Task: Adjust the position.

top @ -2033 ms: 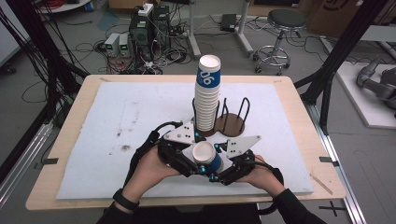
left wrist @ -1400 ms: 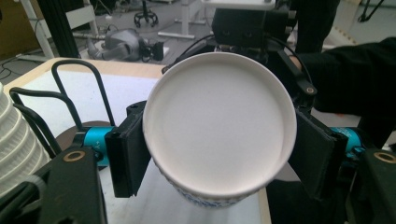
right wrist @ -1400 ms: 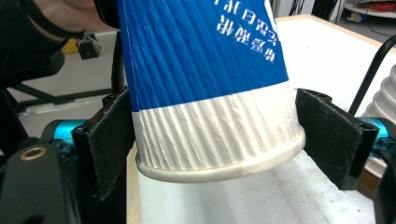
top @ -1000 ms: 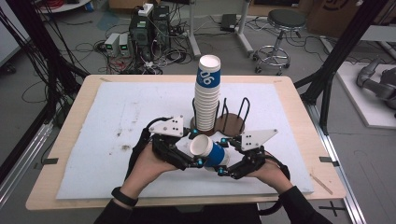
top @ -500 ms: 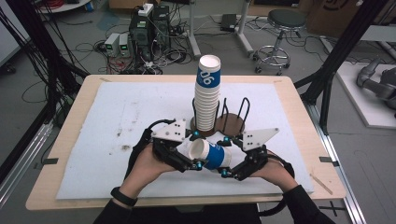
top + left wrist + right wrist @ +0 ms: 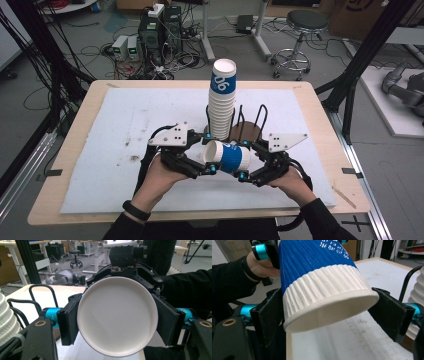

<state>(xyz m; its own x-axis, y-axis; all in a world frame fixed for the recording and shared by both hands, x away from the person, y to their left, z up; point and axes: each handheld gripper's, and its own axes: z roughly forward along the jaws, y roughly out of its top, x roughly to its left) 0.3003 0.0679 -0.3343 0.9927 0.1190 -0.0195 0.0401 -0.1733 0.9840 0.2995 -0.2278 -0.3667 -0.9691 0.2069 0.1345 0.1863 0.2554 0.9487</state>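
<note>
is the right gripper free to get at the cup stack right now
Probably yes: the right gripper's fingers have just been opening, with the cup between them but gripped by the left gripper. The cup stack stands close behind with nothing between, though a wire holder rises beside it.

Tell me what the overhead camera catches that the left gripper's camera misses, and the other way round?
The high view adds the whole wooden table with its white mat, the full height of the stack of cups, and the blue side of the paper cup, which is held lying sideways.

The left gripper view adds the cup's round white end seen face-on and close, with the left gripper shut on it, its black pads on either side.

Shared: the paper cup, the stack's ribbed white edge and the black wire rack.
</note>
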